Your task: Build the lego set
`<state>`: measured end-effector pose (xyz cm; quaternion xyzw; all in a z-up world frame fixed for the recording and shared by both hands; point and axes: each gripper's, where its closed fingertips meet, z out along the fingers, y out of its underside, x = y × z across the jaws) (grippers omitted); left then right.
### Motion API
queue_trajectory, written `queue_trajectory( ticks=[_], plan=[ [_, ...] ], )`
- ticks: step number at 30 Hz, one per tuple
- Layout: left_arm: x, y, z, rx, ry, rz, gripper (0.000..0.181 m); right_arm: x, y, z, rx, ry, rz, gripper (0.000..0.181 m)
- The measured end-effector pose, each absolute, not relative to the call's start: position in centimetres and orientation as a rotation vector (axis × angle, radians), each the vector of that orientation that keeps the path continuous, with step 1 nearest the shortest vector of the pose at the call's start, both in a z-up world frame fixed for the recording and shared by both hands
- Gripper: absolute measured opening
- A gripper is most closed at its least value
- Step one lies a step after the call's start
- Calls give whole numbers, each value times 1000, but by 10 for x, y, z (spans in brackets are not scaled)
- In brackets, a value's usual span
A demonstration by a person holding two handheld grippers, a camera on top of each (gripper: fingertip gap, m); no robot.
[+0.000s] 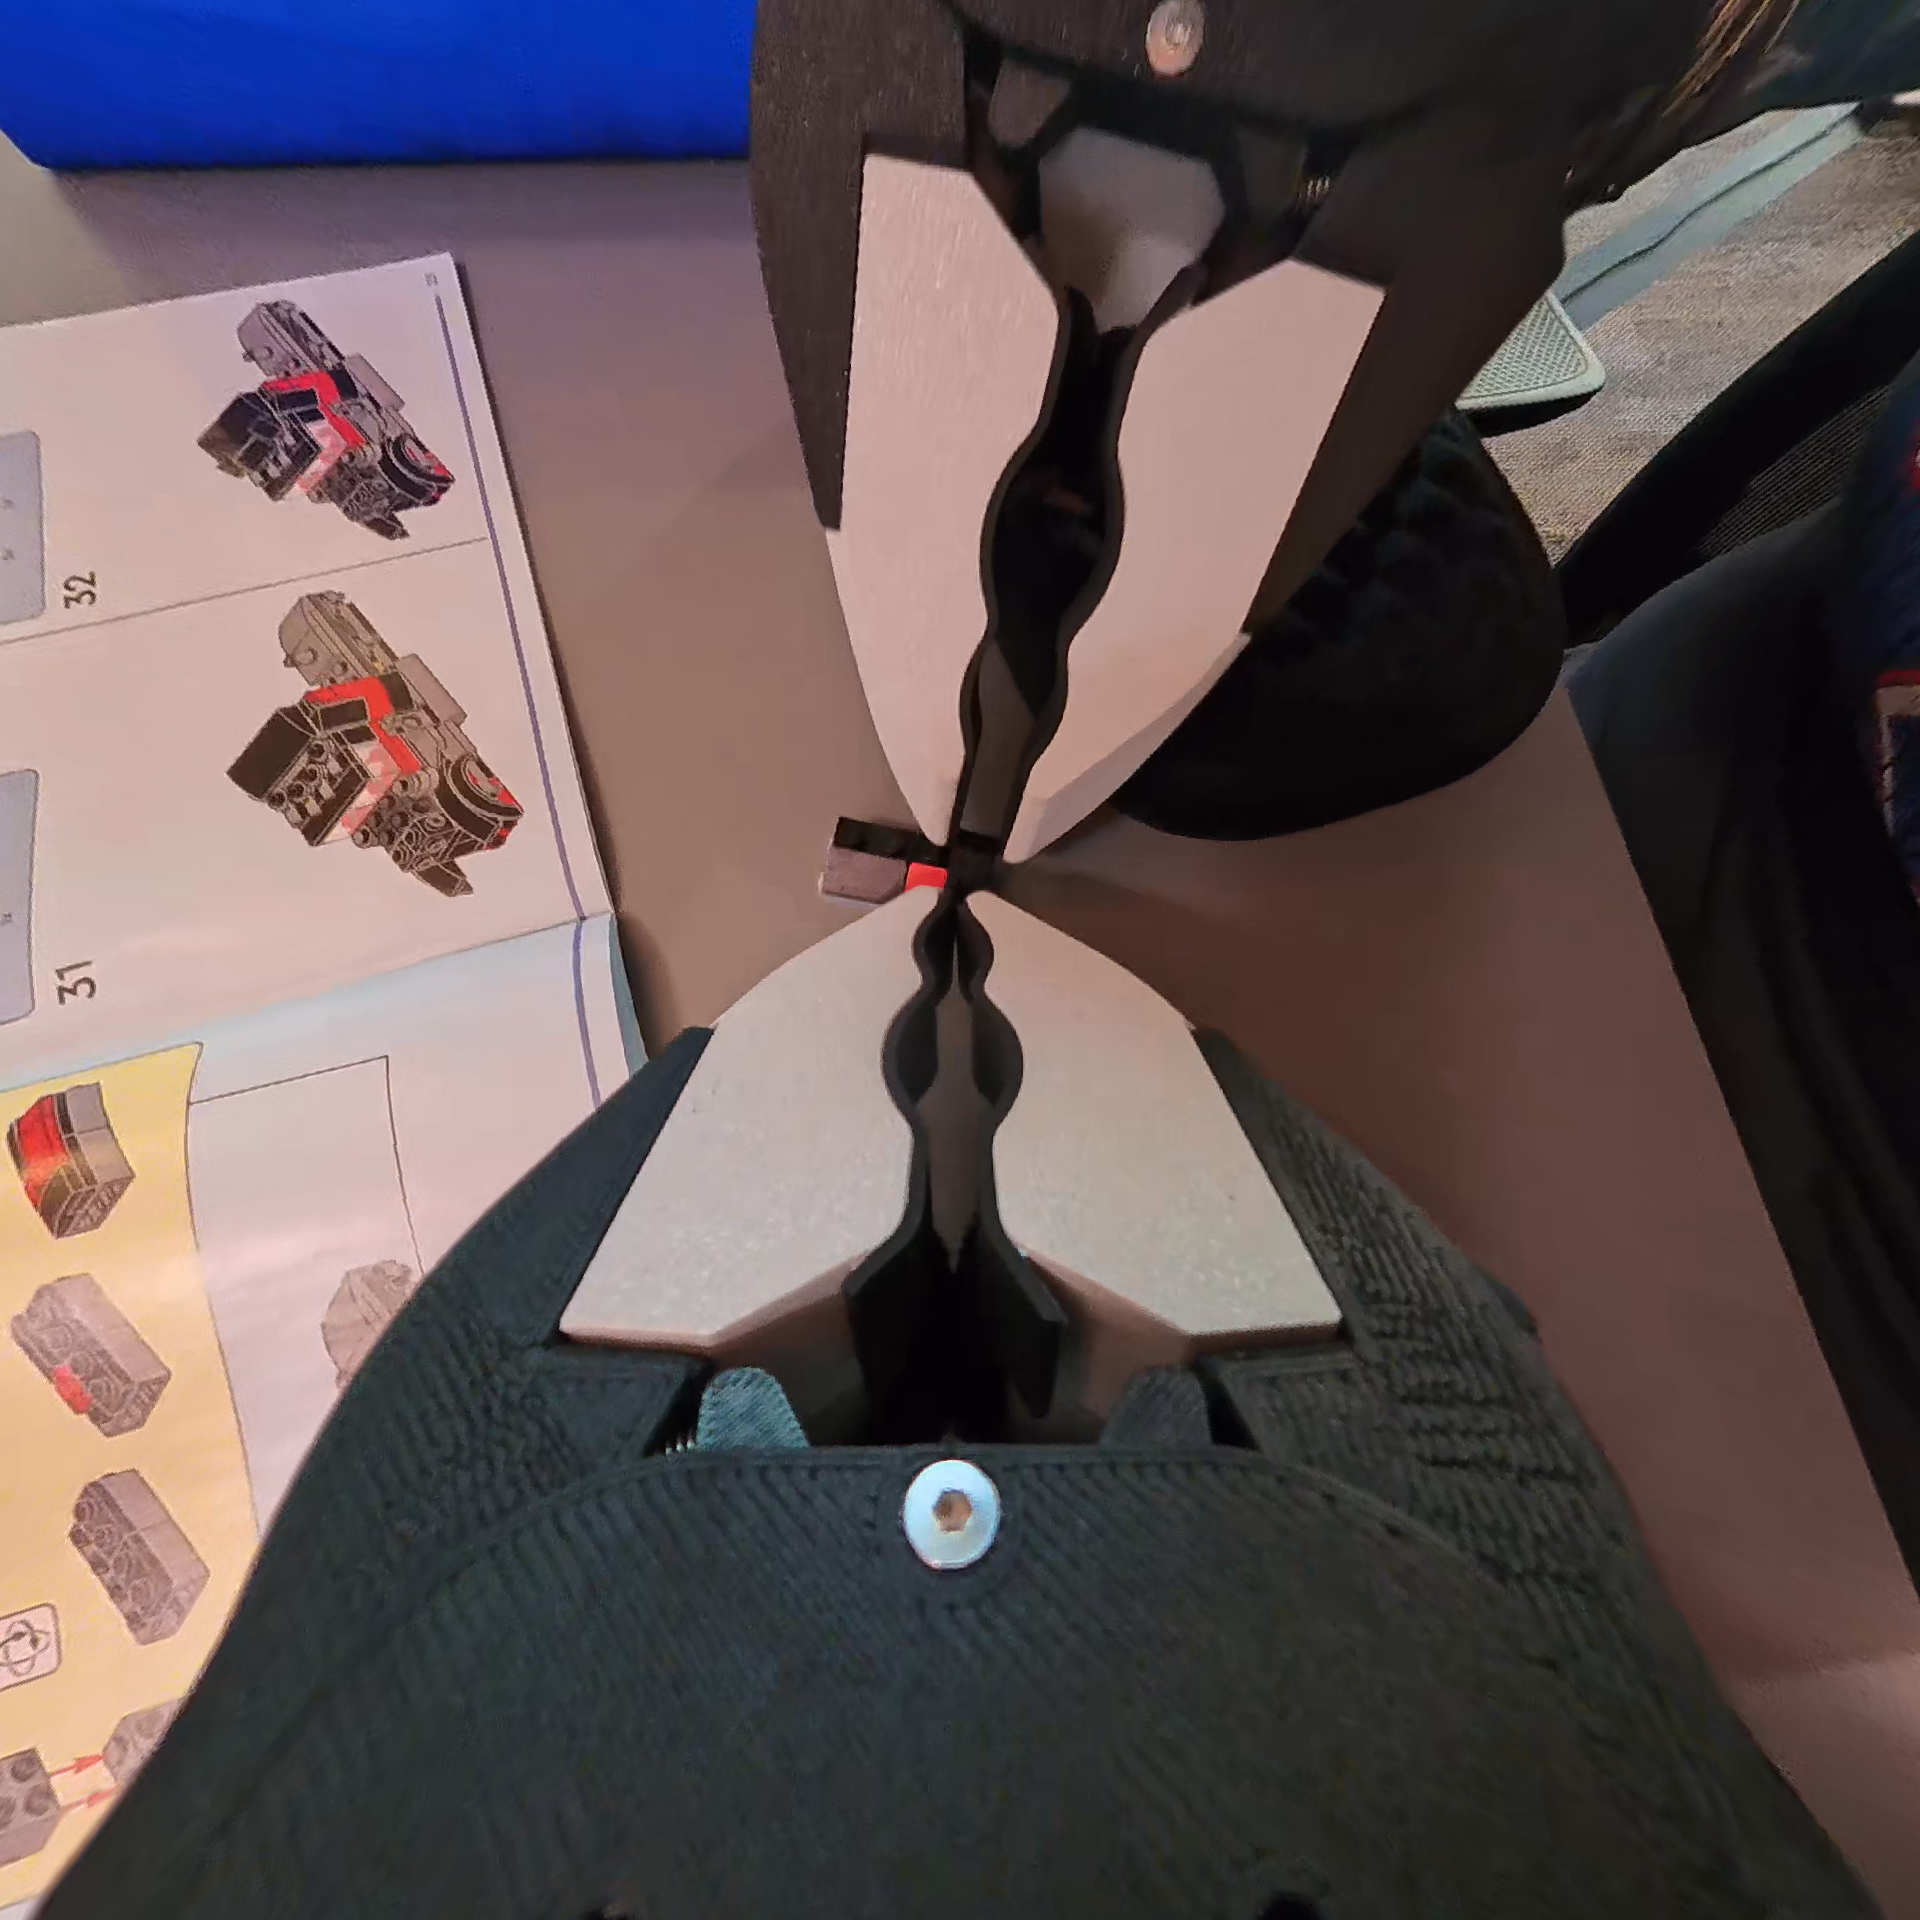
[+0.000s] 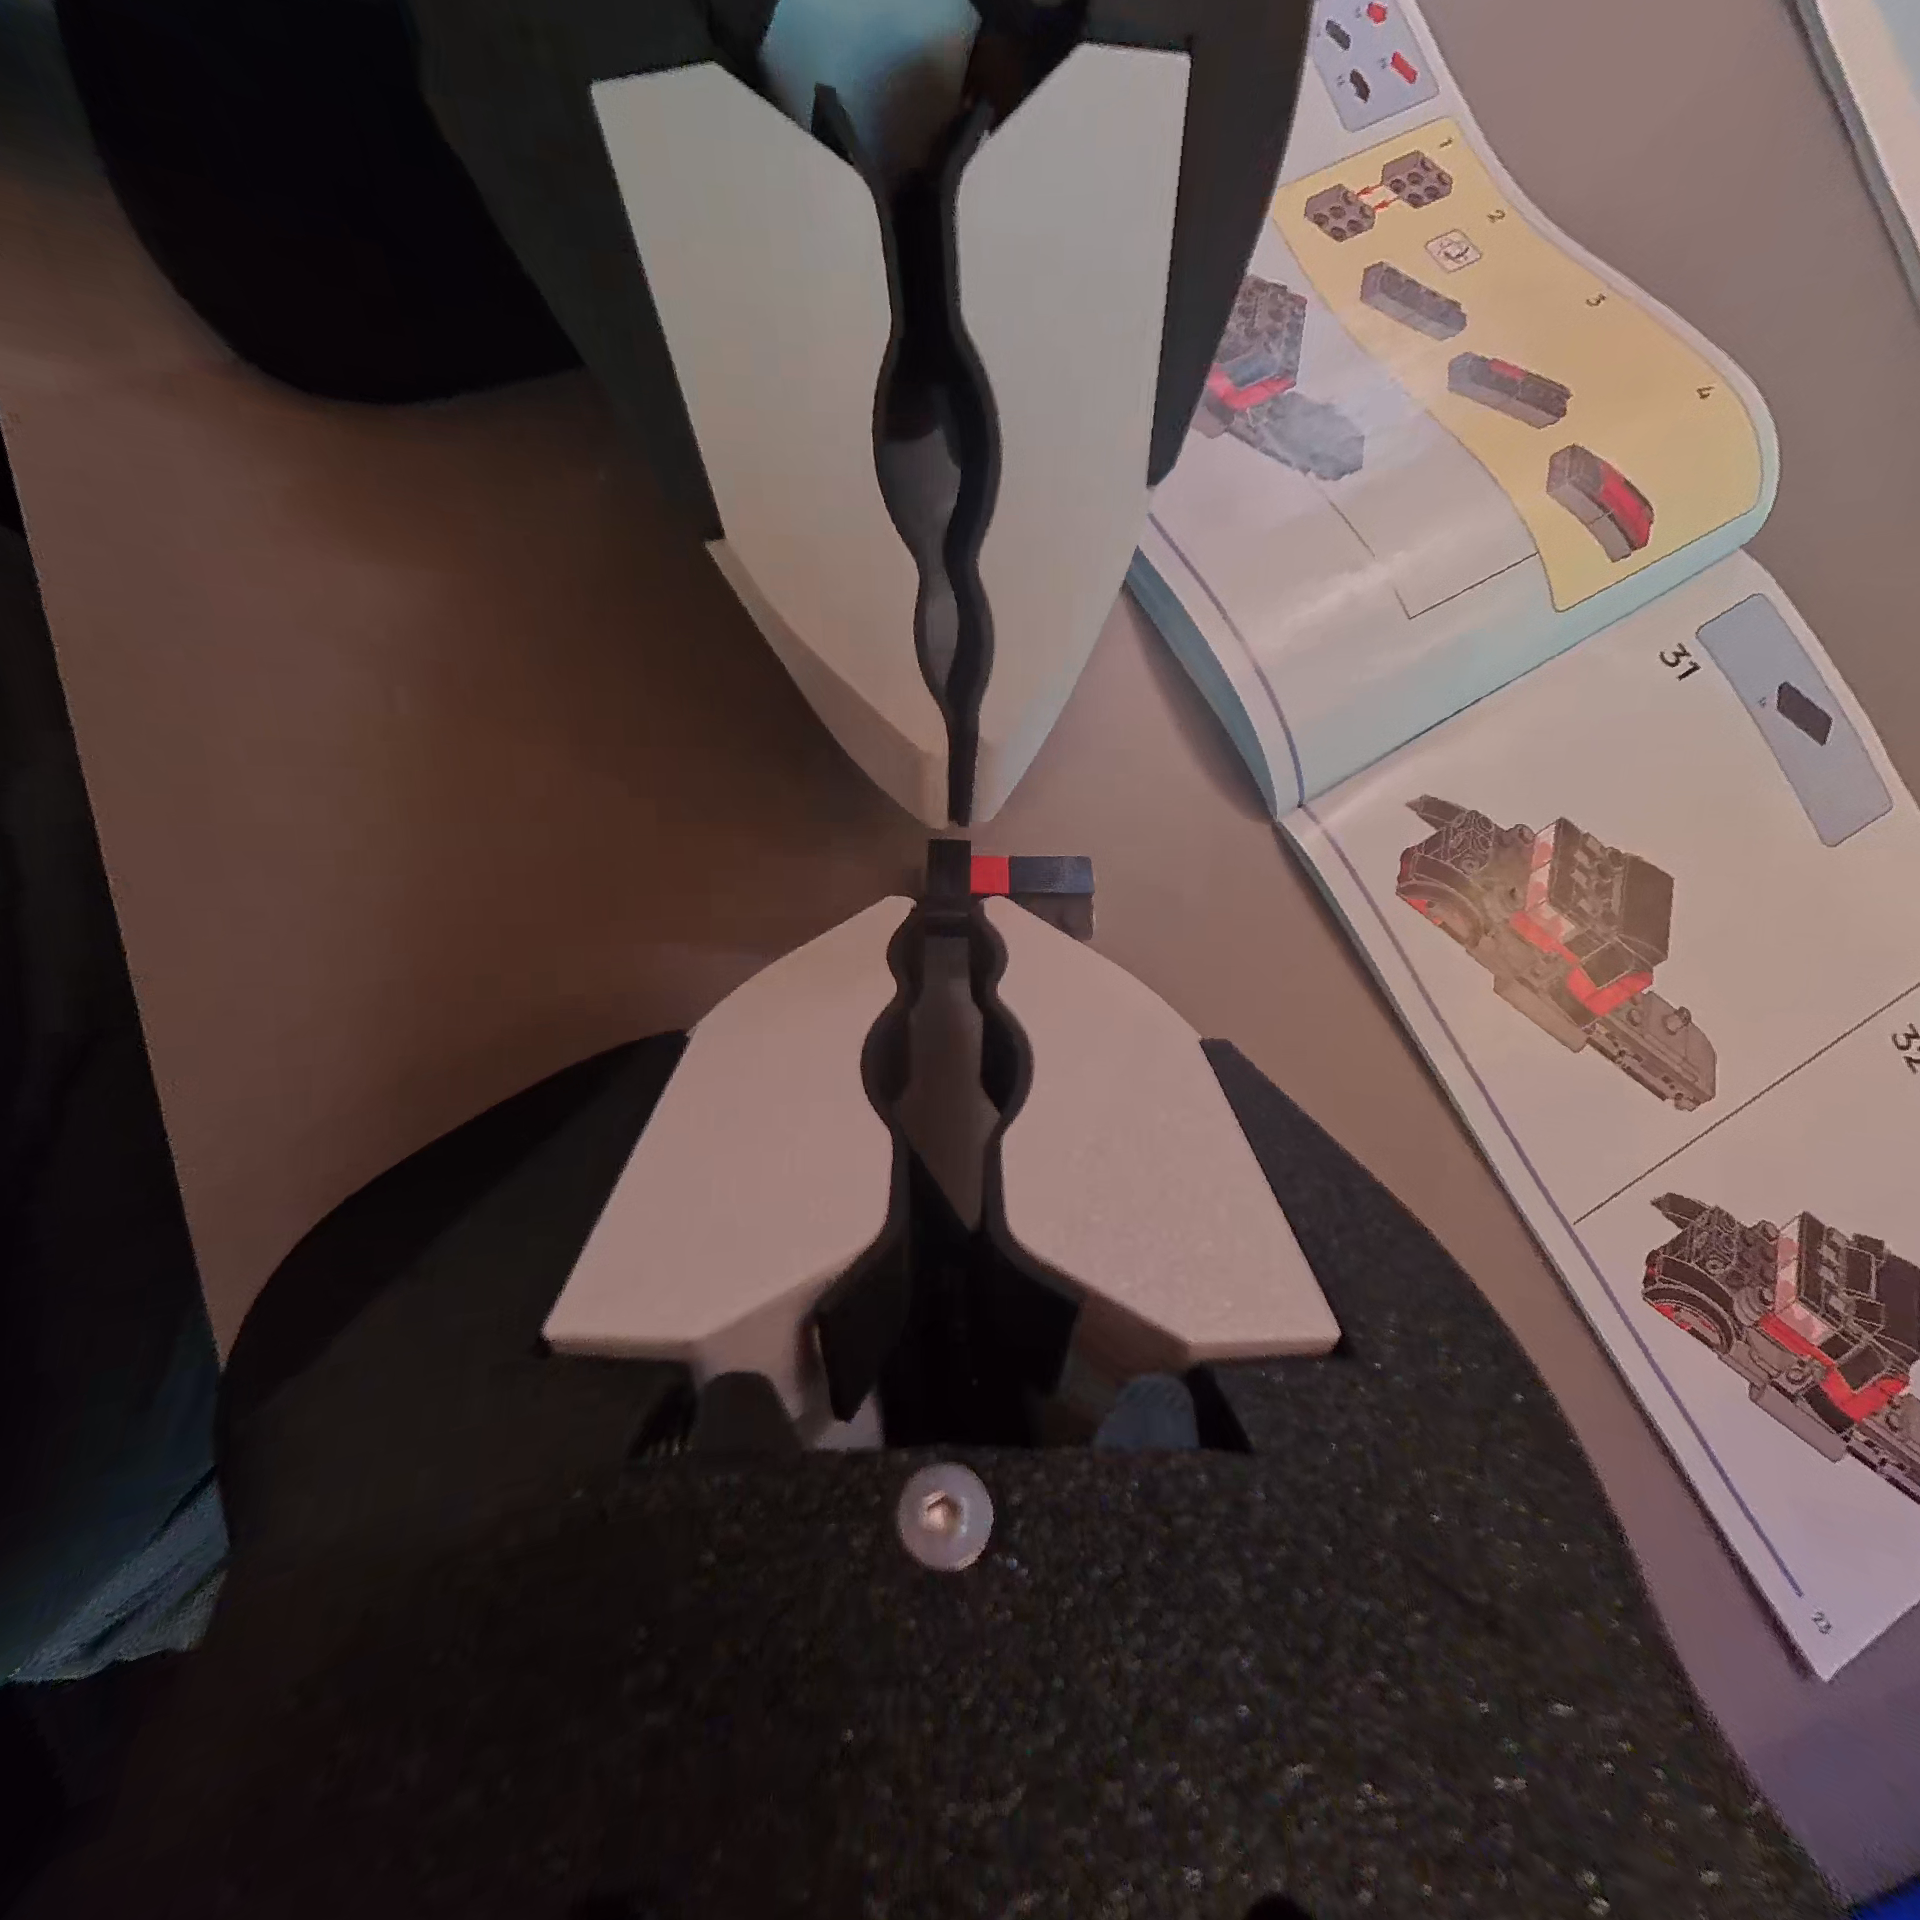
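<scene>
A small lego assembly [image 1: 883, 857] of black, red and grey pieces hangs above the table between the two grippers, which meet tip to tip. My right gripper [image 2: 948, 914] is shut on the black end of the assembly [image 2: 1029, 875]; in the left wrist view it [image 1: 982, 831] comes in from the top. My left gripper [image 1: 951, 920] is shut, its tips right against the assembly's black end with nothing seen between them. In the right wrist view it [image 2: 961, 821] comes down from the top, its tips just above the black piece.
An open instruction booklet [image 1: 312, 727] lies on the grey-brown table [image 1: 675, 520], left of the grippers; in the right wrist view it [image 2: 1558, 831] lies to the right. A blue object [image 1: 364, 73] sits at the far left. A dark fuzzy sleeve [image 1: 1403, 675] and a person's dark clothing [image 1: 1766, 935] are at the right. My left and right fingertips are right by each other. Both grippers' tips are roughly 25 cm from the blue object [image 1: 364, 73].
</scene>
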<state>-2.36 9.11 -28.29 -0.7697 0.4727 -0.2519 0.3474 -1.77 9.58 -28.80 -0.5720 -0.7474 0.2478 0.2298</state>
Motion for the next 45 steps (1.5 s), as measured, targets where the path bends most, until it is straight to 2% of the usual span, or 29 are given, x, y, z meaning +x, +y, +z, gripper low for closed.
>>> queue_trajectory(
  ticks=[36,45],
  plan=[
    [-13,92,-291,-2076,1251,-628,0,-13,99,-292,-1515,-2188,638,8],
    [-6,93,-290,-2138,1181,-741,1,-13,99,-292,-1508,-2191,634,8]
  ],
)
